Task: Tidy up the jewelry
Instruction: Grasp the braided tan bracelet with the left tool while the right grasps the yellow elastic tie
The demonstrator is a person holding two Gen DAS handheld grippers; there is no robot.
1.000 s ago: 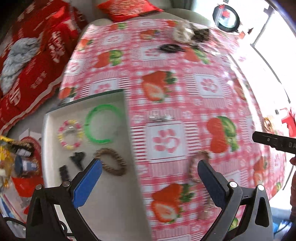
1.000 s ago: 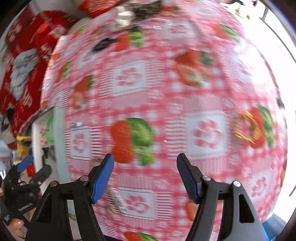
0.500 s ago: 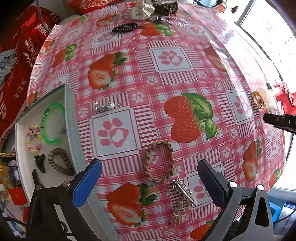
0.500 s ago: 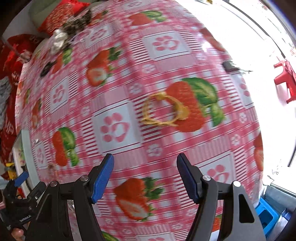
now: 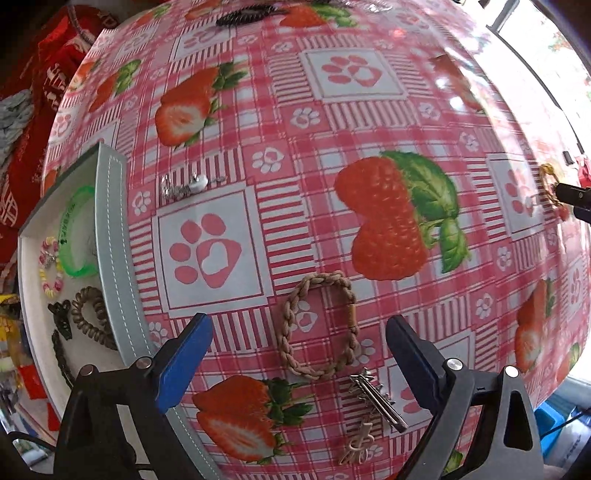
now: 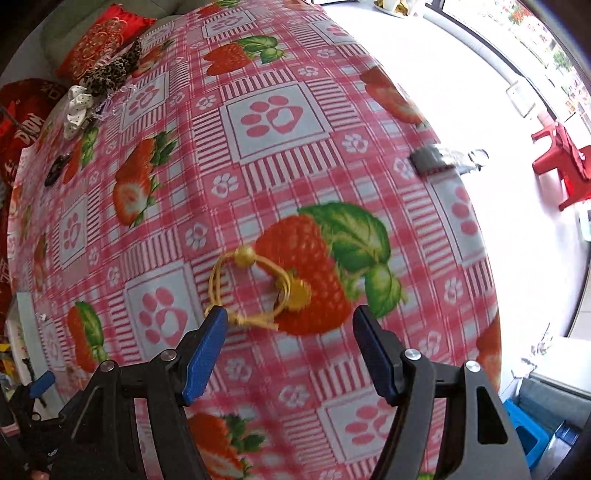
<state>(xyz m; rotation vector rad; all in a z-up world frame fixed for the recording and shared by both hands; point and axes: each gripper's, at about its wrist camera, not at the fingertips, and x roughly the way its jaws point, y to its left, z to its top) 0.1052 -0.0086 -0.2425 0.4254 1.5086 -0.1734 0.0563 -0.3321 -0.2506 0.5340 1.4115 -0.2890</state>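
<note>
A tan braided bracelet [image 5: 319, 325] lies on the strawberry tablecloth, between and just beyond the blue pads of my left gripper [image 5: 299, 332], which is open and holds nothing. A silver hair clip [image 5: 376, 398] and a small beige clip [image 5: 356, 443] lie just below it. My right gripper [image 6: 290, 326] is open above a gold cord bracelet with beads [image 6: 255, 288]; its left pad sits at the cord's knot. The white tray [image 5: 110, 236] at the left holds a green bangle [image 5: 74, 236], a bead bracelet, a brown coil tie and black clips.
A silver chain piece [image 5: 184, 186] lies near the tray's corner. Scrunchies [image 6: 99, 85] and a black hair tie [image 5: 251, 14] sit at the table's far end. A dark flat object [image 6: 428, 158] lies at the right table edge. Red cushions and a red stool [image 6: 561, 158] stand beyond.
My left gripper has shifted right off the tray and come down over the braided bracelet. My right gripper has swept right and down to the gold bracelet. Both stay open.
</note>
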